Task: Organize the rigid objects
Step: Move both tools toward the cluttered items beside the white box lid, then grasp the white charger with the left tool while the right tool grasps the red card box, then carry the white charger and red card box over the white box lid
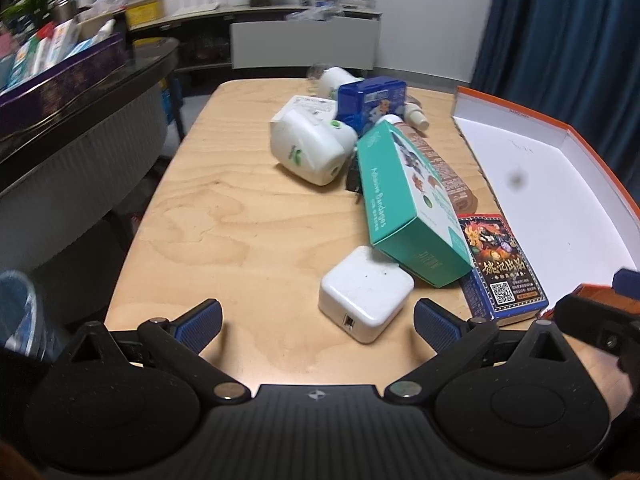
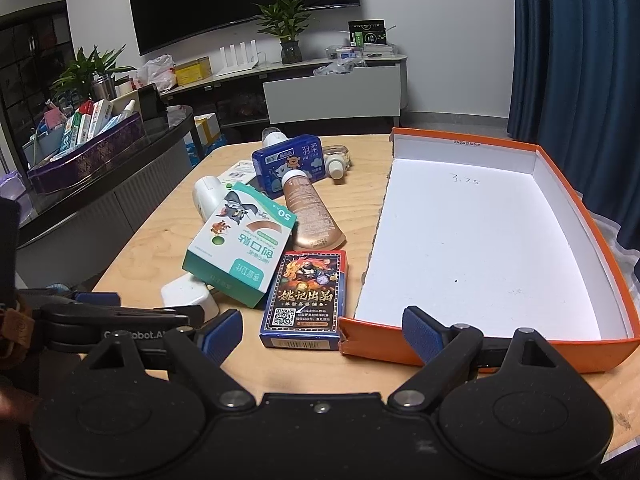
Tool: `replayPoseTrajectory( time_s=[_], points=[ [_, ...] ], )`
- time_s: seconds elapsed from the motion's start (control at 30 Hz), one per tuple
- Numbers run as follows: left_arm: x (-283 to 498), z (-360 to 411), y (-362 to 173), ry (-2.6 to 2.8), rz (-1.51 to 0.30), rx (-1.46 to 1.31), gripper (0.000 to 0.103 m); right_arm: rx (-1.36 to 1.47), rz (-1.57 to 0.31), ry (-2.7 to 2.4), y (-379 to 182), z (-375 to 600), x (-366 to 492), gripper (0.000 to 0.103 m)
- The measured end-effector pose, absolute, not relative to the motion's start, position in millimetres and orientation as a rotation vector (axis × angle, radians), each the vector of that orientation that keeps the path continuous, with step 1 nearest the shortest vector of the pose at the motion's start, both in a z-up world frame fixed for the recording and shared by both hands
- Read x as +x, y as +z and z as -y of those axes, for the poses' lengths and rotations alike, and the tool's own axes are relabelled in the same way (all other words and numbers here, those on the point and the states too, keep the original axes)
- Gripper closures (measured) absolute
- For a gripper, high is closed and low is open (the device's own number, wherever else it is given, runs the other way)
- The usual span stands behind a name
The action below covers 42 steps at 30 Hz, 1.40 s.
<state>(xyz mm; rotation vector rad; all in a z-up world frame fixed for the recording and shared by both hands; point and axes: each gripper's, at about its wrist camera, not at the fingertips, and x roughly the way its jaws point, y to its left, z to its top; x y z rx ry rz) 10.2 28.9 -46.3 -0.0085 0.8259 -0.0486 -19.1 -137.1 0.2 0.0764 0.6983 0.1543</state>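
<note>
A pile of items lies on the wooden table (image 1: 224,216). A white charger block (image 1: 365,293) sits just ahead of my open left gripper (image 1: 318,326). A teal bandage box (image 1: 408,204) (image 2: 240,240) leans on the charger. Beside it lie a dark card box (image 1: 500,268) (image 2: 306,298), a brown tube (image 2: 310,212), a blue box (image 1: 370,104) (image 2: 290,164) and a white dispenser (image 1: 306,150). My right gripper (image 2: 322,334) is open, empty, near the card box and the front wall of the orange, white-lined box (image 2: 480,240) (image 1: 560,184), which holds nothing.
A dark side counter (image 2: 120,184) on the left carries a purple tray (image 2: 88,156) of small packs. A low cabinet with plants (image 2: 288,32) stands behind the table. Blue curtains (image 2: 580,60) hang at the right. The table's left half is bare wood.
</note>
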Motion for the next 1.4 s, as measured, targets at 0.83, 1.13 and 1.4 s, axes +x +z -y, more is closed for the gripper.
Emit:
replayPoseTrajectory(
  time_s=[0.83,1.13,1.4],
  points=[
    [2,-54,-35,-0.151,-0.741,-0.004,0.061,-0.189,-0.865,0.262,-34,98,62,0.012],
    [5,-55,-16,-0.146,-0.7,-0.06,0.061,-0.008,-0.883,0.264,-28,119,73,0.03],
    [33,-13,25,-0.247,-0.685,-0.109,0.061,0.101,-0.752,0.174,28,169,61,0.03]
  ],
)
